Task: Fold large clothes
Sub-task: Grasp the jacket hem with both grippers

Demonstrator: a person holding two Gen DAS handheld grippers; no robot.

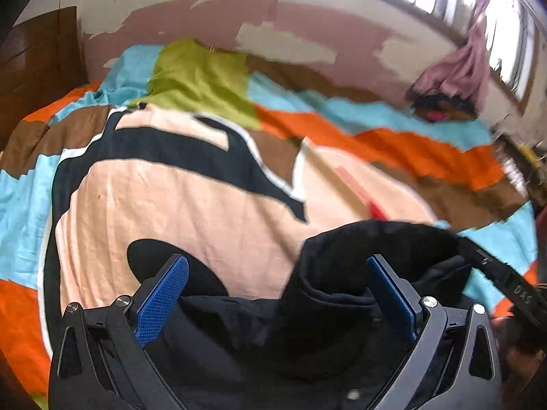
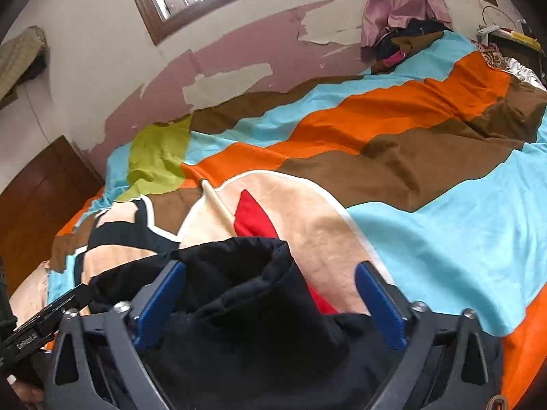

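A black garment (image 1: 342,273) bulges up in a loose heap between the fingers of my left gripper (image 1: 277,261). The jaws stand wide and the left blue pad (image 1: 160,300) has bedding showing beside it, so nothing is pinched. In the right wrist view the same black garment (image 2: 246,290) lies between the fingers of my right gripper (image 2: 270,266), also wide. It leans toward the left pad (image 2: 160,304), and a gap shows beside the right pad (image 2: 379,307). Both grippers hover over the bed, side by side. Part of the other tool (image 2: 41,321) shows at the left edge.
The bed carries a striped cover (image 2: 444,239) in blue, orange and brown with a peach, black and red figure (image 1: 171,212). A clothes pile (image 2: 396,48) under a pink curtain (image 2: 400,3) sits at the far corner. Dark wood furniture (image 1: 37,65) and a peeling wall (image 2: 239,58) border the bed.
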